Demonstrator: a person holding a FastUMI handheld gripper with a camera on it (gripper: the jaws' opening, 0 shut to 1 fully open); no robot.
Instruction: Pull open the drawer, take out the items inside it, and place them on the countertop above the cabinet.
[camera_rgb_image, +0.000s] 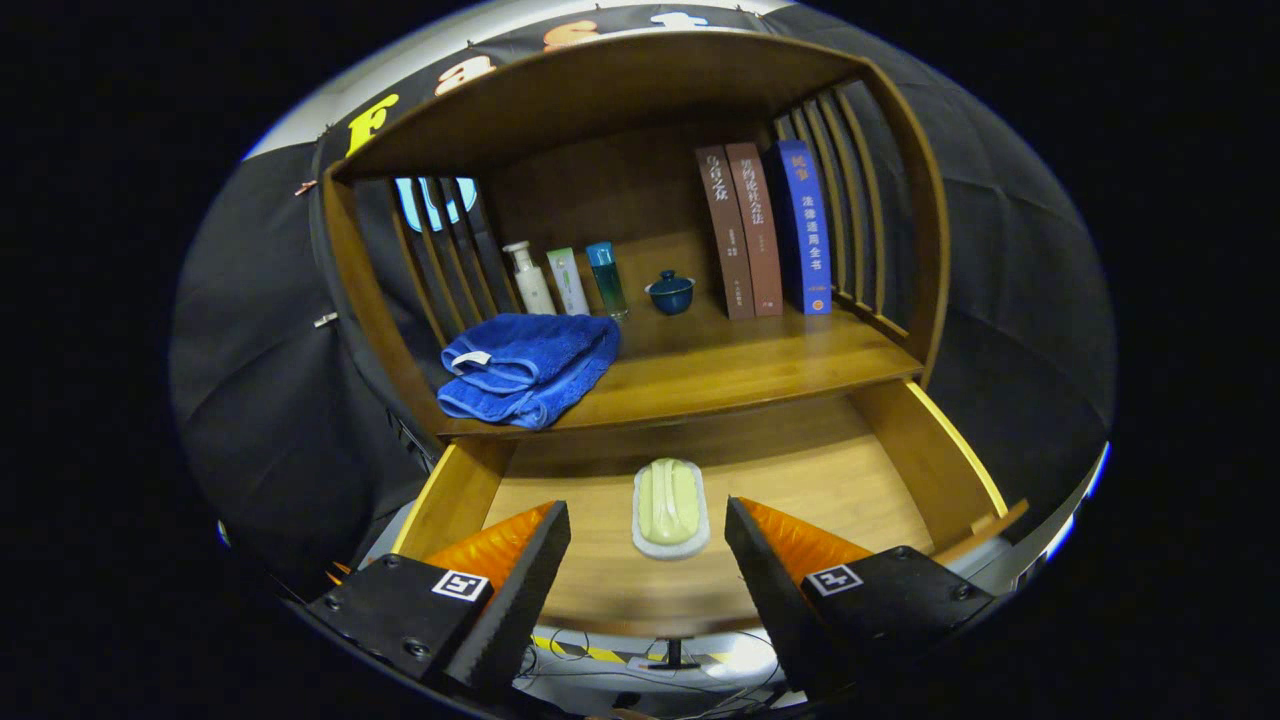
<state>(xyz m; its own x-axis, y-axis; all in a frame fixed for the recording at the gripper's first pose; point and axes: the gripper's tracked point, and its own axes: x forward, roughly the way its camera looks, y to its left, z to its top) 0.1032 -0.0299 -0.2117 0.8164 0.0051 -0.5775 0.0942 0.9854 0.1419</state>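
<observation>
A pale green bar of soap on a white oval dish lies on the floor of the pulled-out wooden drawer, near the middle and lengthwise toward the cabinet. It sits just ahead of the hand-held gripper, in line with the gap between its two fingers; the near end of the dish falls about level with the fingertips. The fingers are spread wide apart, one on each side of the dish, and neither touches it or the soap. They hang above the drawer's front part.

The drawer stands fully open below the wooden countertop of the cabinet. On that countertop, toward its left front corner, rests a folded blue towel with a small white tag. Behind the towel, against the back, stand a white pump bottle, a pale tube and a blue-green bottle, close together in a row. To their right is a small dark blue lidded bowl. Farther right, three upright books, two brown and one blue, lean slightly beside the slatted side of the wooden shelf frame.
</observation>
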